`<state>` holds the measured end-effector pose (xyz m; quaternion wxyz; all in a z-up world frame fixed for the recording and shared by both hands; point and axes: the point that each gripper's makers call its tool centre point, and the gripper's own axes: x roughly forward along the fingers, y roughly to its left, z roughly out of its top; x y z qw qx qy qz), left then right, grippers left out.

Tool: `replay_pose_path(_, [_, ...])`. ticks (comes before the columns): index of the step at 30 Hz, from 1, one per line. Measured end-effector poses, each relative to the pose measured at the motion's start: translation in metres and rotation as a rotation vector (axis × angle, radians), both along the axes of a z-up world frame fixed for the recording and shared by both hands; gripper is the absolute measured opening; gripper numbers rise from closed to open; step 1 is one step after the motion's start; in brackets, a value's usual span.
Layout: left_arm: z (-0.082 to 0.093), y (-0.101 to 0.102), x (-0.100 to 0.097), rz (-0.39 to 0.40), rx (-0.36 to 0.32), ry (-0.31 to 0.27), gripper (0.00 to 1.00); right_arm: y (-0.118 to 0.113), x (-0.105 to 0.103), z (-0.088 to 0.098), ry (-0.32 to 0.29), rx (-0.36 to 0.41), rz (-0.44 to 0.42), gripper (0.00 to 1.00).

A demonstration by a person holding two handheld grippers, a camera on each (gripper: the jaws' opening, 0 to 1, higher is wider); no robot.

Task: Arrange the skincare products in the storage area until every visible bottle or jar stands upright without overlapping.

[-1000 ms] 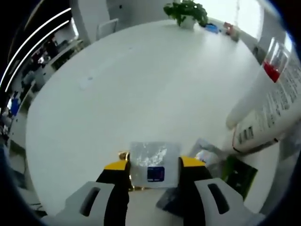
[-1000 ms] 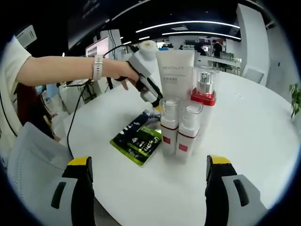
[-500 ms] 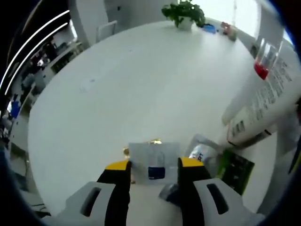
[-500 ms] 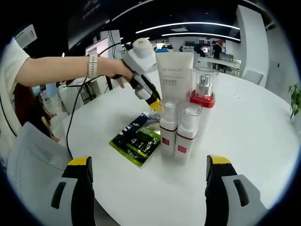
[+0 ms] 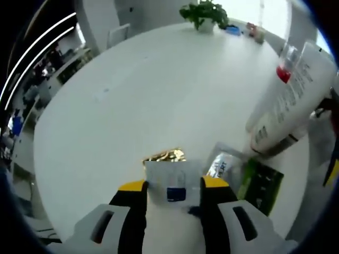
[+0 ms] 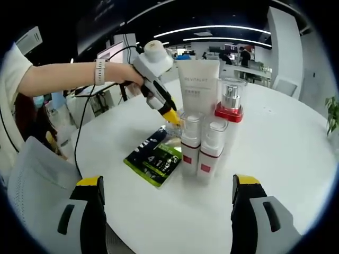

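My left gripper (image 5: pixel 174 185) is shut on a small clear packet with a blue label (image 5: pixel 170 172), held above the white table (image 5: pixel 159 79). In the right gripper view it hangs tilted over the green sachet (image 6: pixel 153 156), held by a person's hand. A white tube (image 6: pixel 198 84), a red-collared pump bottle (image 6: pixel 230 106) and two small clear-capped bottles (image 6: pixel 189 143) (image 6: pixel 210 148) stand upright in a tight cluster. My right gripper (image 6: pixel 167 211) is open, well short of them, with nothing between its jaws. The tube (image 5: pixel 288 106) leans in at the right of the left gripper view.
A crumpled gold foil piece (image 5: pixel 164 156) and a clear sachet (image 5: pixel 225 164) lie beside the green sachet (image 5: pixel 262 182). A potted plant (image 5: pixel 204 13) stands at the far table edge. A grey chair (image 6: pixel 37 180) sits near the table's left side. Wide bare tabletop lies beyond.
My left gripper has lifted with the clear packet, and the gold foil beneath it now shows. The right gripper and the upright bottles have not moved.
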<state>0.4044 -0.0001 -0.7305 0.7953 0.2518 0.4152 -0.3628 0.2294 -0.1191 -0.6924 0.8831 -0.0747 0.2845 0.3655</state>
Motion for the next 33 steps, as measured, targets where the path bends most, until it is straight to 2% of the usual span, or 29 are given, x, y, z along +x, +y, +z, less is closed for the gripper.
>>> replay_pose_path(6, [0.002,0.008,-0.010,-0.030,0.024,0.010,0.35,0.000,-0.001,0.000,-0.003,-0.003,0.000,1.00])
replay_pose_path(8, [0.003,0.011,-0.020,-0.040,0.026,0.013,0.35,0.000,-0.001,0.000,-0.003,-0.003,0.003,1.00])
replay_pose_path(12, [0.005,0.015,-0.023,-0.054,0.039,0.016,0.35,0.001,-0.002,0.000,-0.003,-0.007,0.004,1.00])
replay_pose_path(15, [0.007,0.022,-0.035,-0.073,0.058,0.017,0.35,0.001,-0.002,0.000,-0.004,-0.007,0.006,1.00])
replay_pose_path(33, [-0.002,0.042,-0.083,-0.207,0.152,0.060,0.35,0.006,-0.005,-0.003,0.000,-0.019,0.032,1.00])
